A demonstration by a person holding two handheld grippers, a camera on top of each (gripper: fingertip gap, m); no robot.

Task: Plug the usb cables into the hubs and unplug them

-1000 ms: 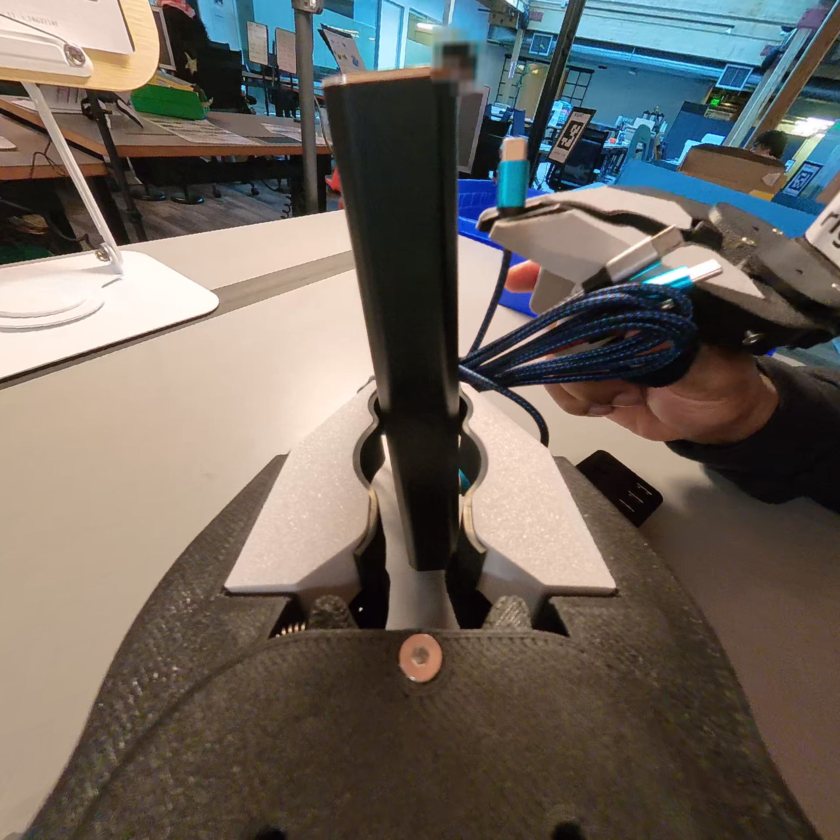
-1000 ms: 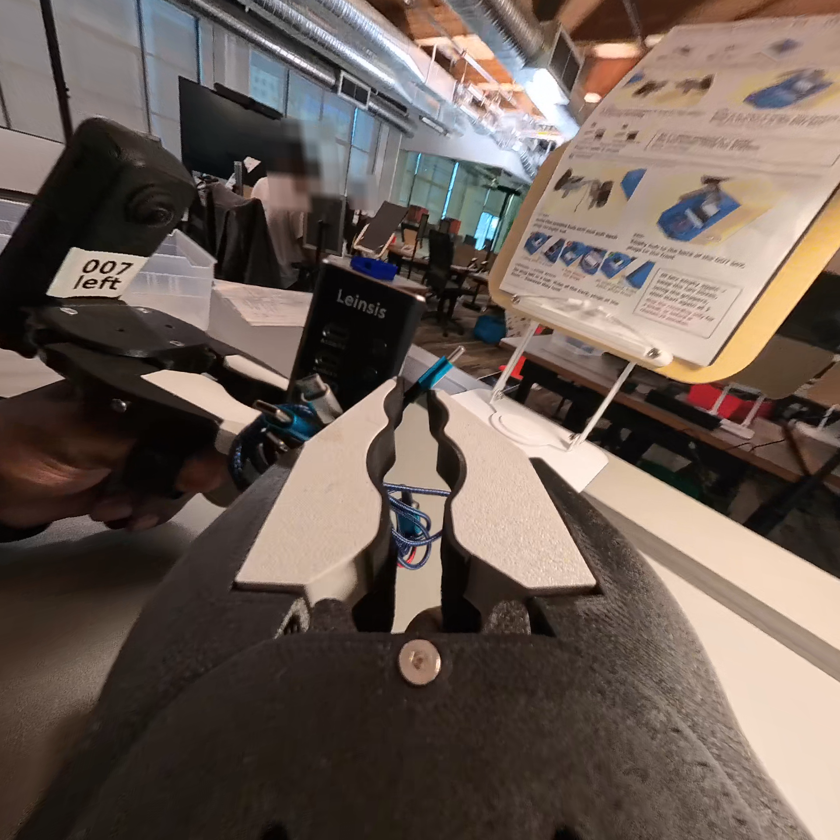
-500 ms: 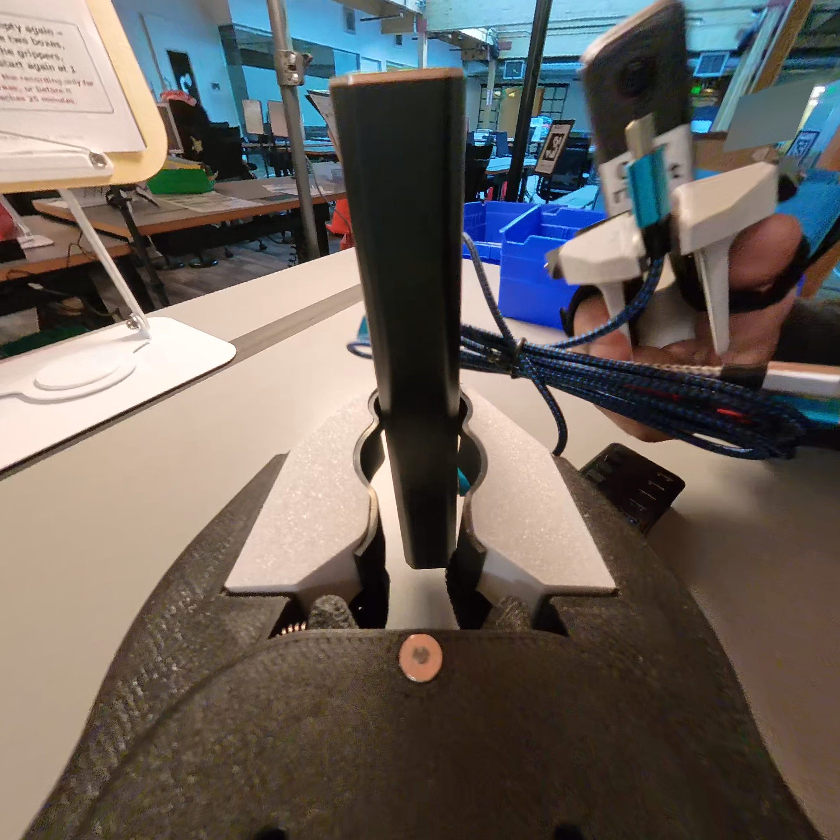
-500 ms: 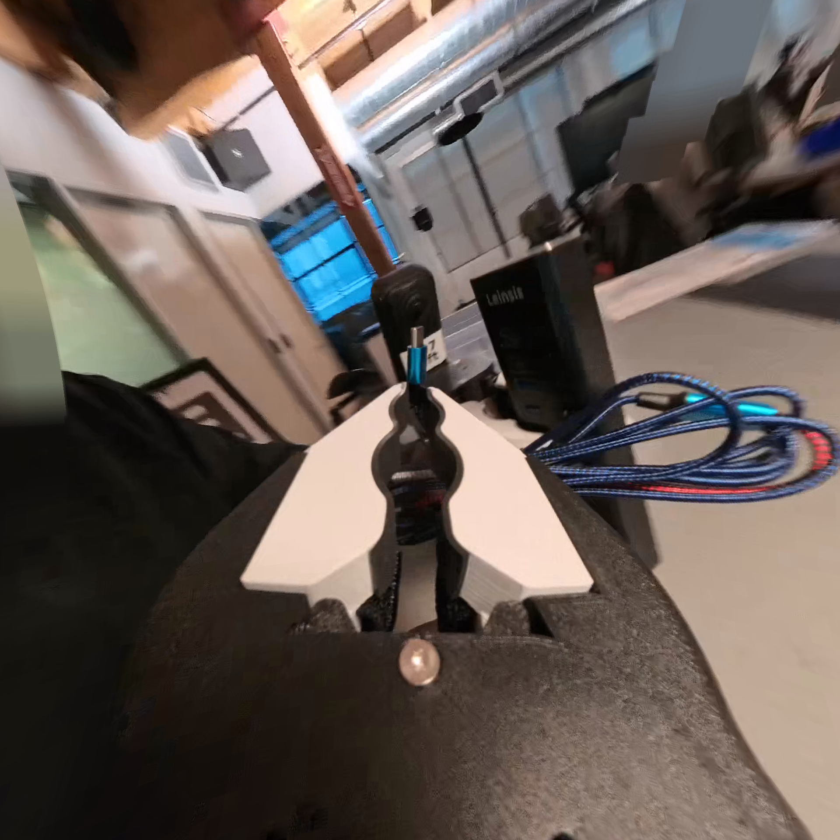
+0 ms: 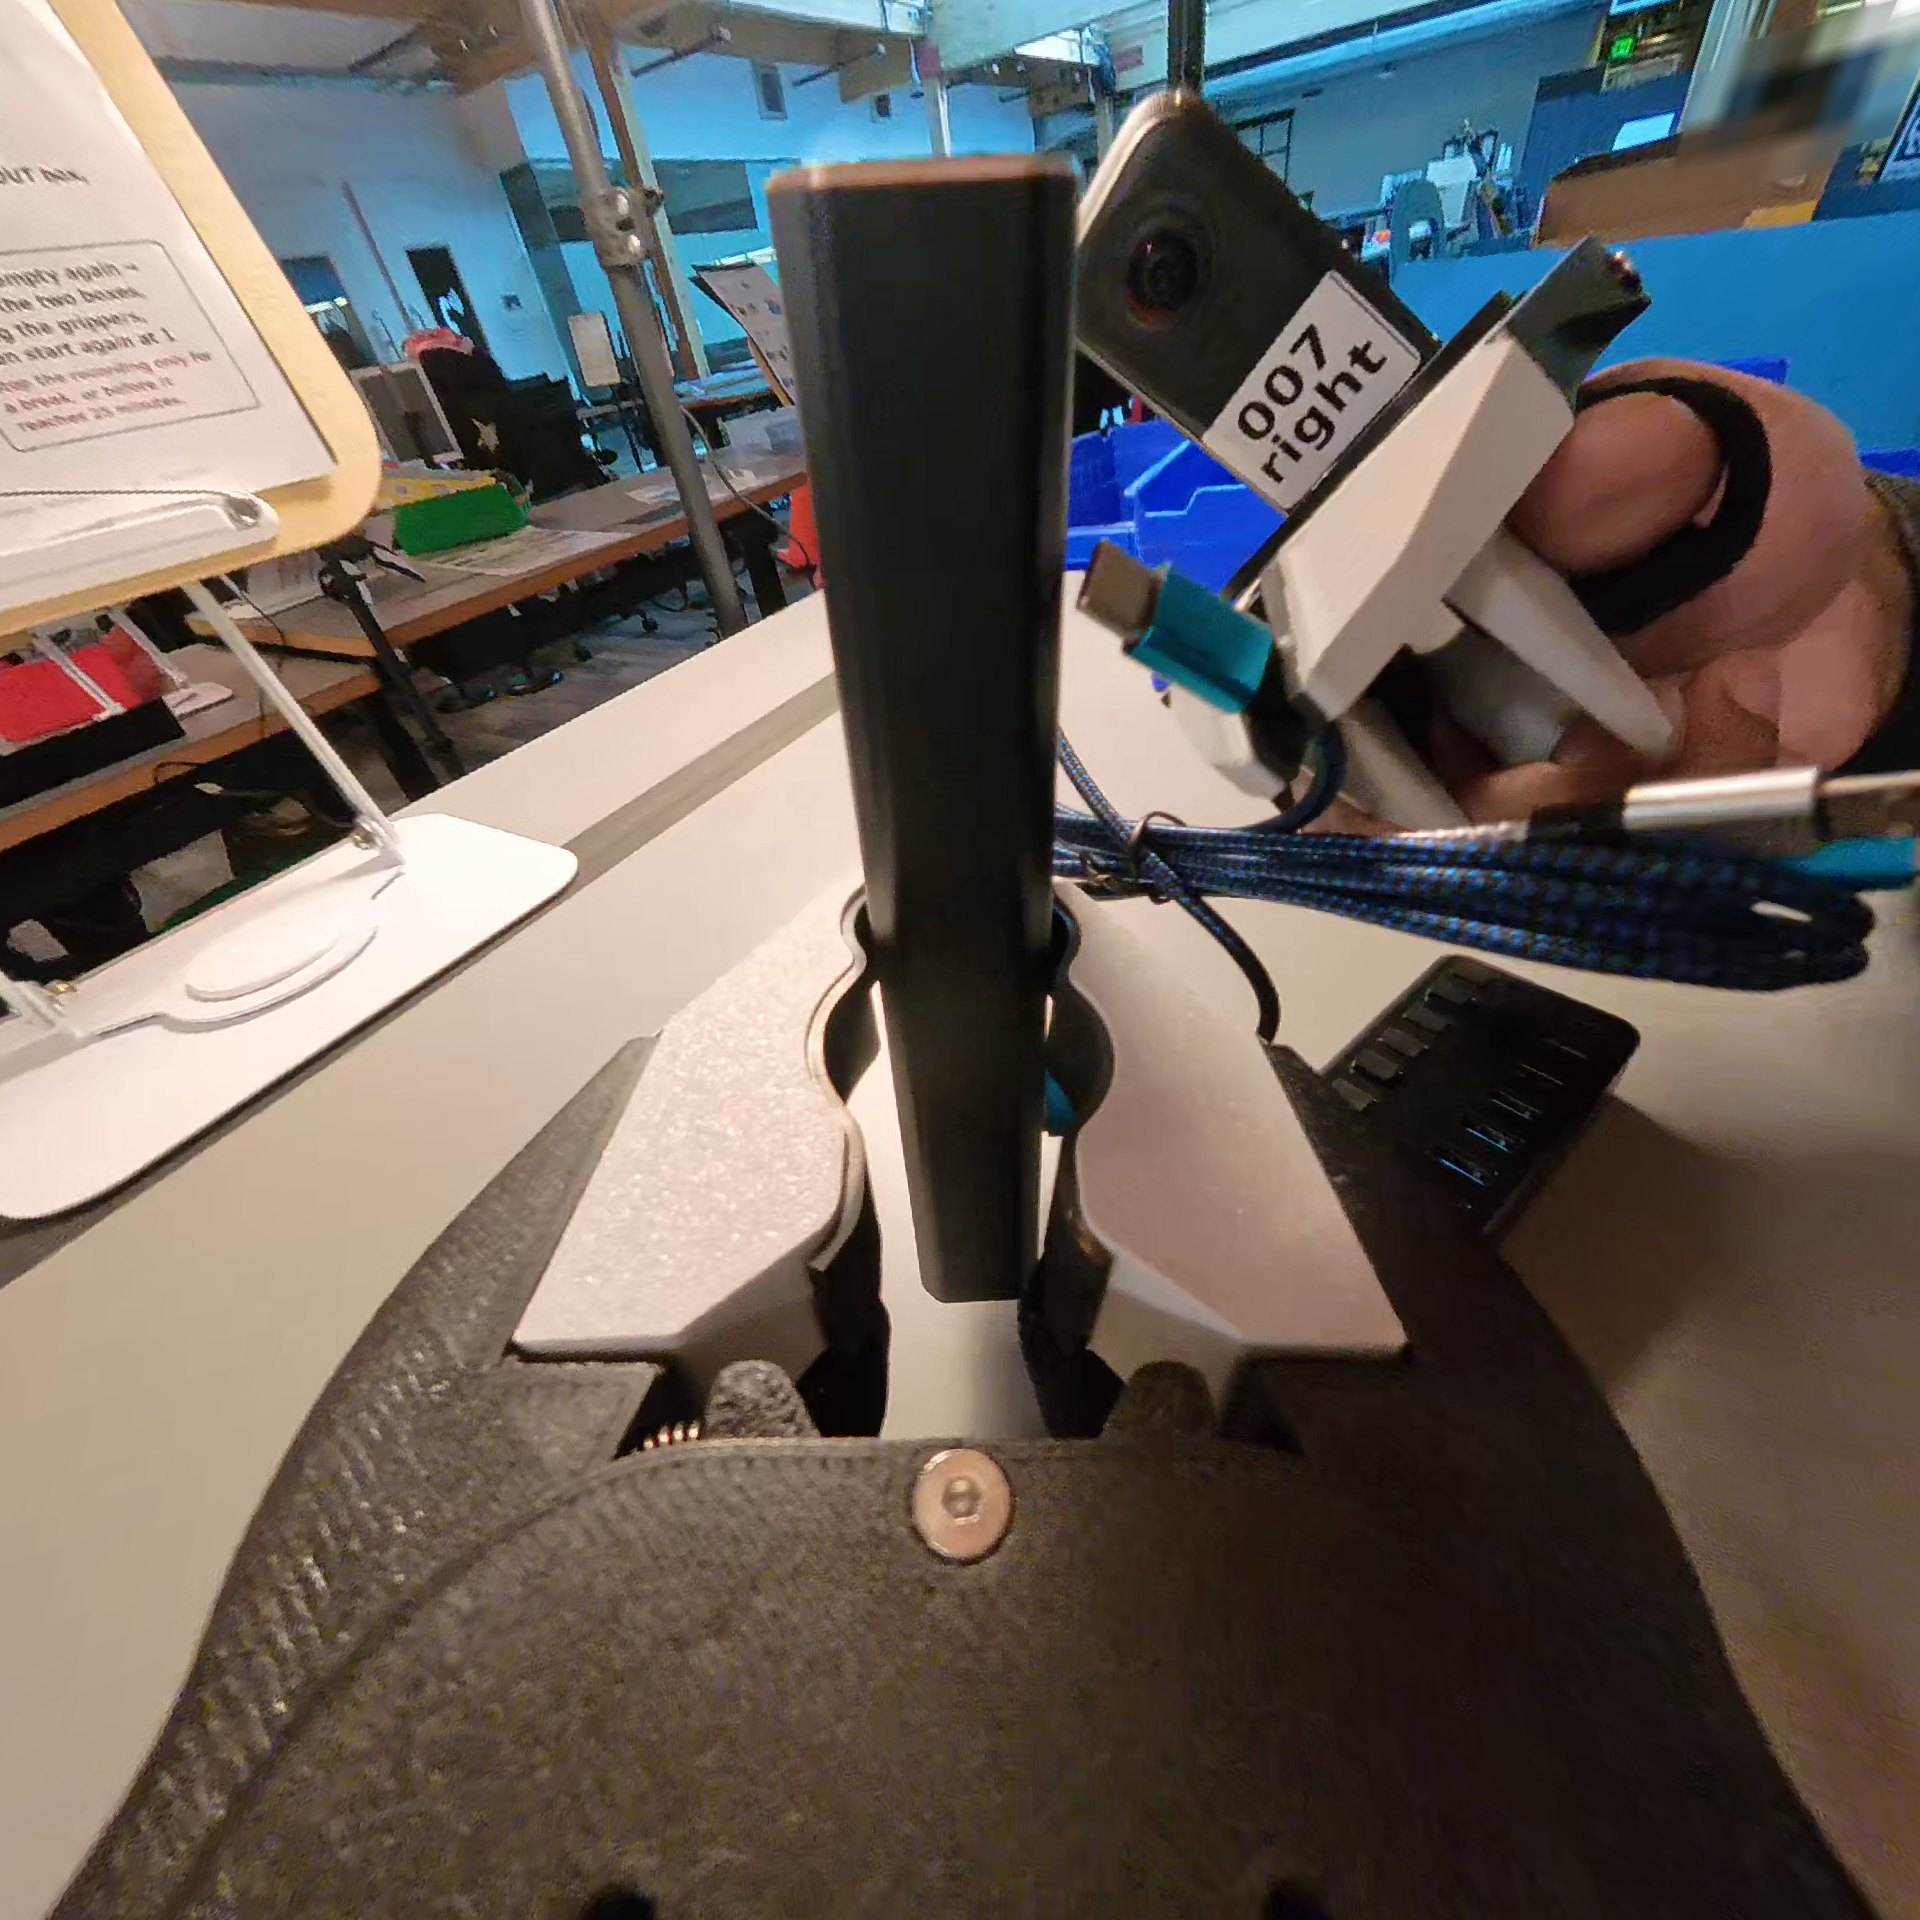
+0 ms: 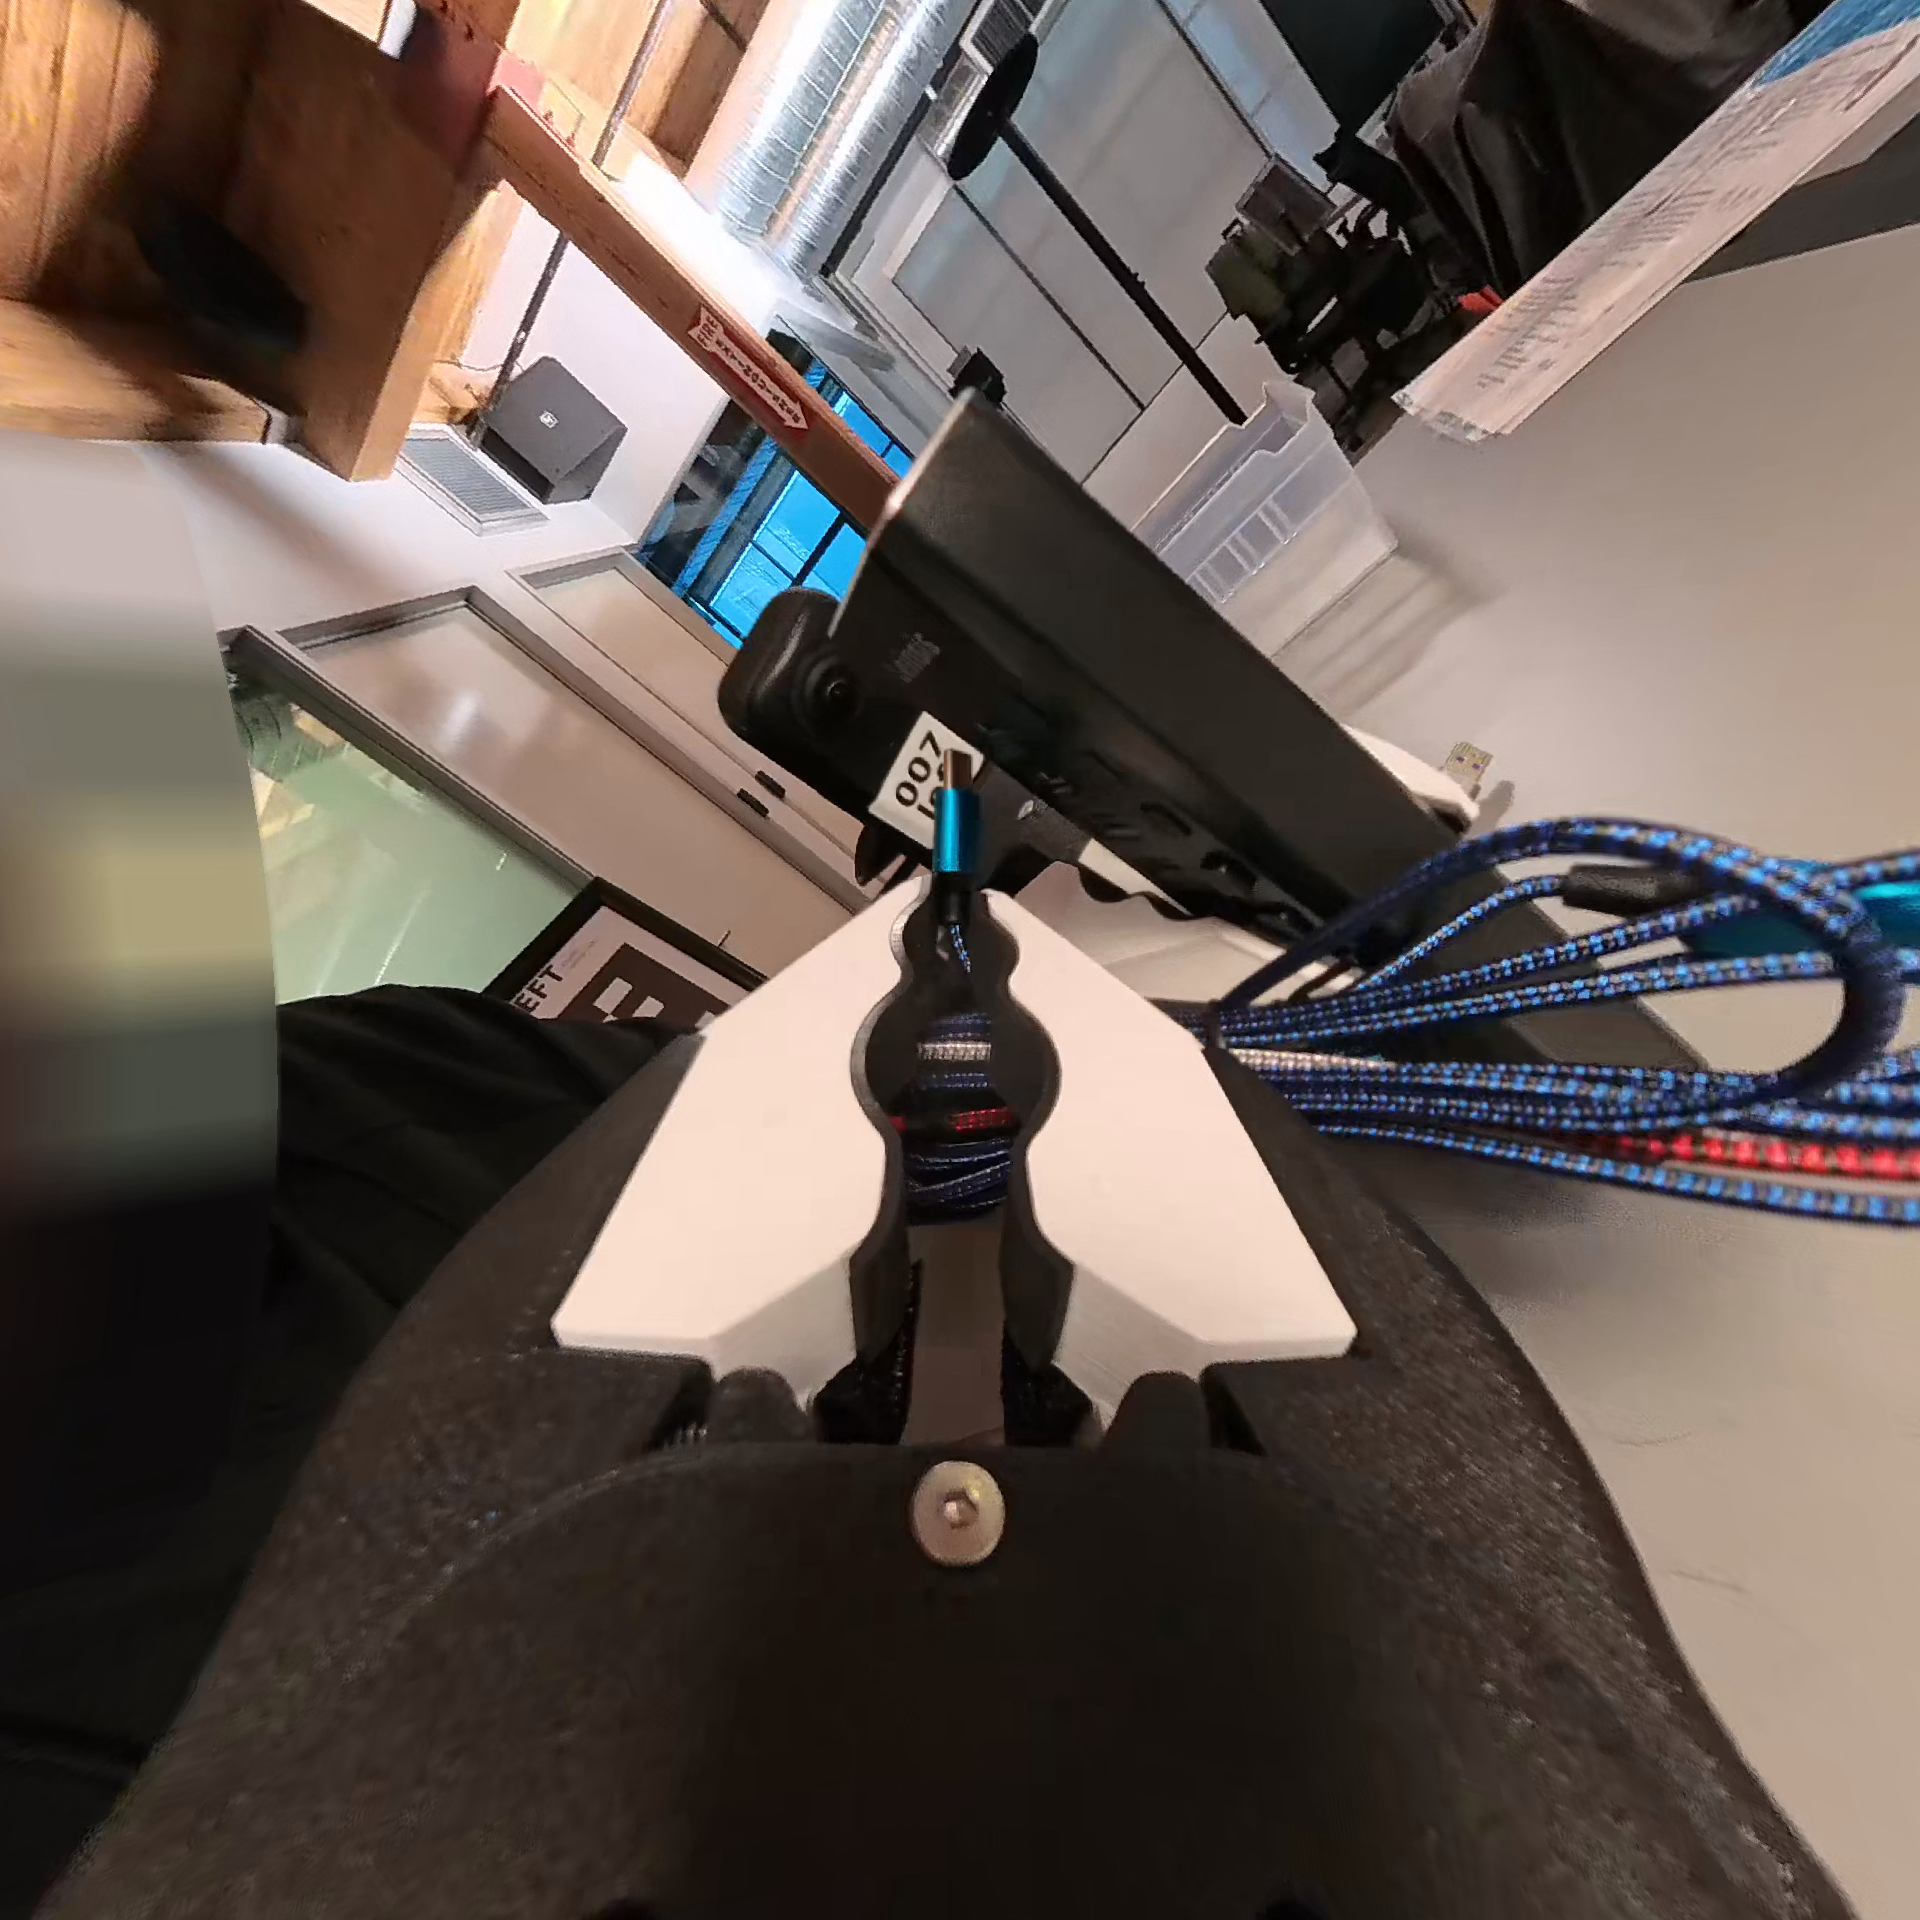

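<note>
1. Between the two pale fingers (image 5: 717, 1132) of the left tongs (image 5: 951, 940) stands a tall black usb hub (image 5: 935, 665), upright and clamped on both narrow sides, its lower end sunk in the gap between them
2. To the right of the hub, the right tongs (image 5: 1262, 665) are carried in a hand (image 5: 1714, 613) and pinch a cable just behind its teal plug (image 5: 1184, 634); the plug's metal tip points toward the hub's side and sits just beside it, not touching as far as can be told
3. In the right wrist view the same teal plug (image 6: 954, 836) juts out past the tips of the right tongs (image 6: 951, 914), which are clenched on the cable
4. A bundle of blue braided usb cables (image 5: 1507, 904) hangs from the right tongs and trails over the grey worktop (image 5: 312, 1195); one silver connector (image 5: 1714, 805) sticks out at the right
5. A second black hub (image 5: 1475, 1081) lies flat on the worktop behind the left tongs' right finger
6. A white stand base (image 5: 249, 966) with a sign board rests on the worktop at the left
</note>
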